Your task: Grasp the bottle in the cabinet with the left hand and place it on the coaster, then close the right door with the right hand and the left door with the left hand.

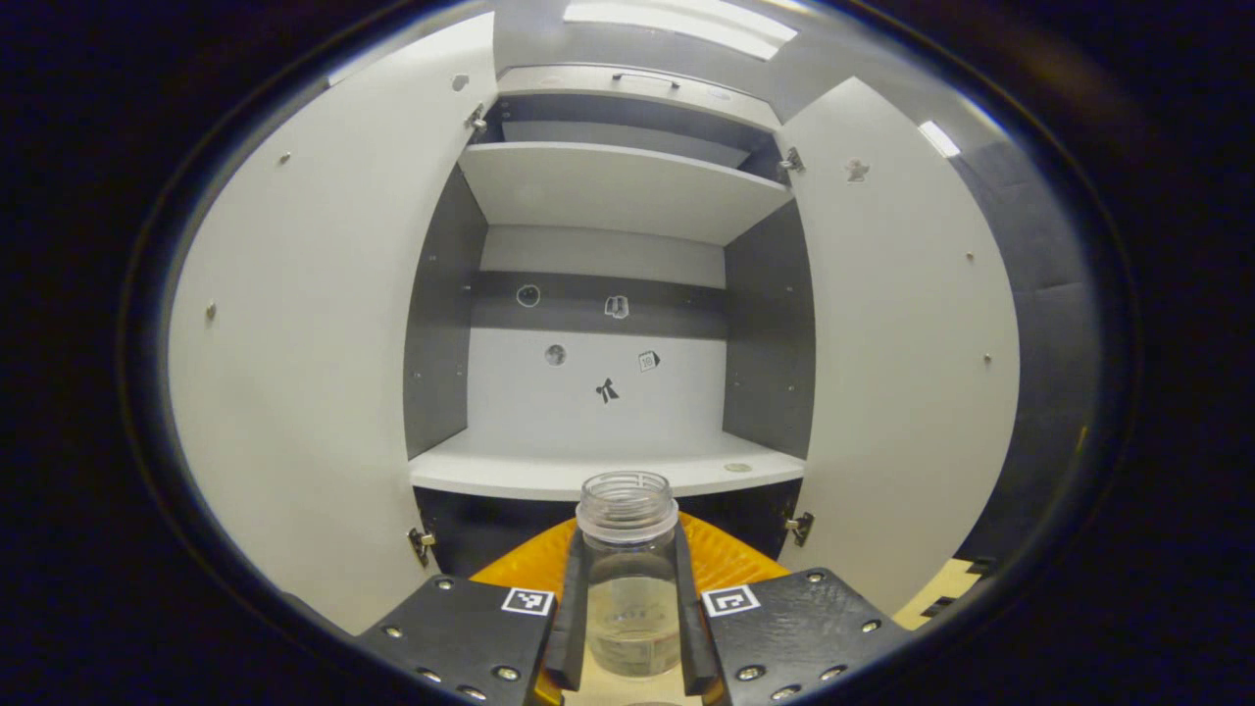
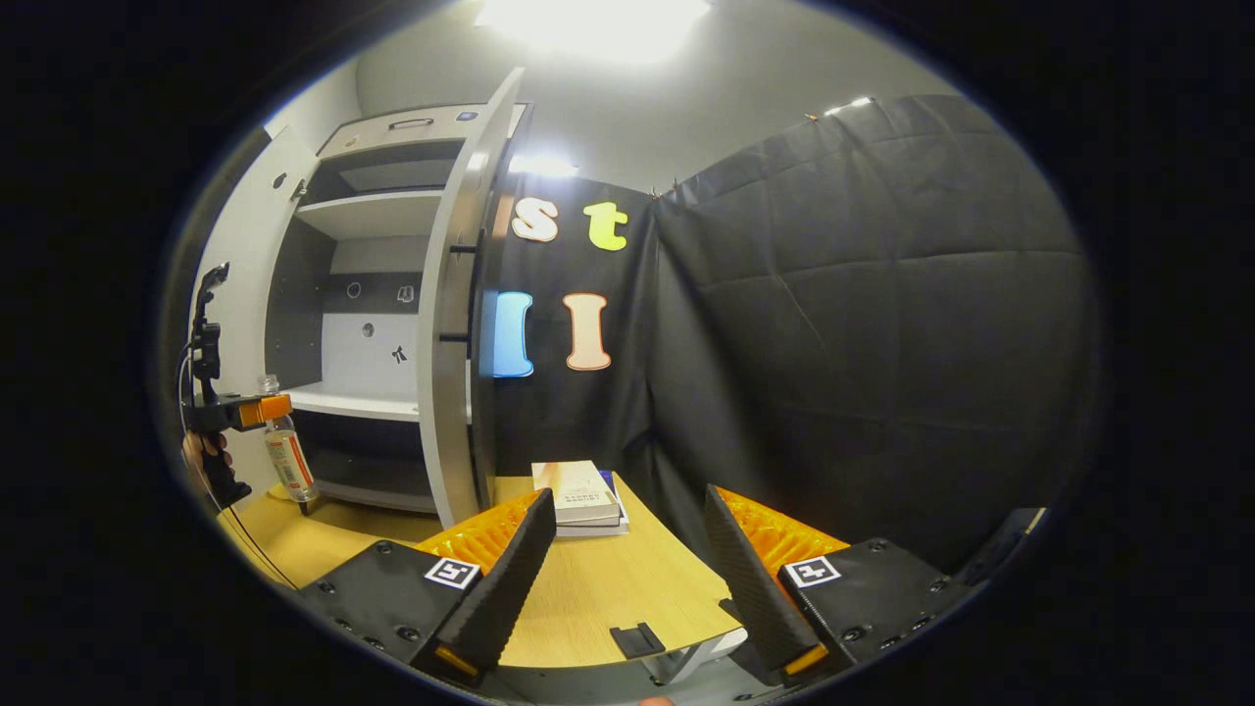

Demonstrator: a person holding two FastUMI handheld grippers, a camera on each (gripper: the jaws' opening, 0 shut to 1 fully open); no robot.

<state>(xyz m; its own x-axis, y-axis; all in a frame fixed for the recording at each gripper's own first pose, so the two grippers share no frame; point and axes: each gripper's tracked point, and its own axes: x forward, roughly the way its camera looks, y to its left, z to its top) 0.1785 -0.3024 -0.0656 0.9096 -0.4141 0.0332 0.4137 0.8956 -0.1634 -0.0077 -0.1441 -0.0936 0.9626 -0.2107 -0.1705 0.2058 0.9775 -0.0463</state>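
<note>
A clear, capless bottle (image 1: 627, 579) stands upright between the fingers of my left gripper (image 1: 627, 549), which is shut on it in front of the open cabinet (image 1: 598, 471). In the right gripper view the same bottle (image 2: 286, 446) hangs in the left gripper (image 2: 245, 412), held by a hand, with its base close to the wooden table near the cabinet's foot. I cannot tell whether it touches anything there. Both doors stand wide open: the left door (image 1: 314, 373) and the right door (image 1: 902, 373), the latter seen edge-on (image 2: 451, 343). My right gripper (image 2: 629, 510) is open over the table, holding nothing.
A small stack of books (image 2: 578, 495) lies on the wooden table (image 2: 608, 588) beside the right door. A black clip-like piece (image 2: 637, 639) sits at the table's near edge. The cabinet's lower shelf (image 1: 588, 476) and upper shelf (image 1: 618, 191) are bare.
</note>
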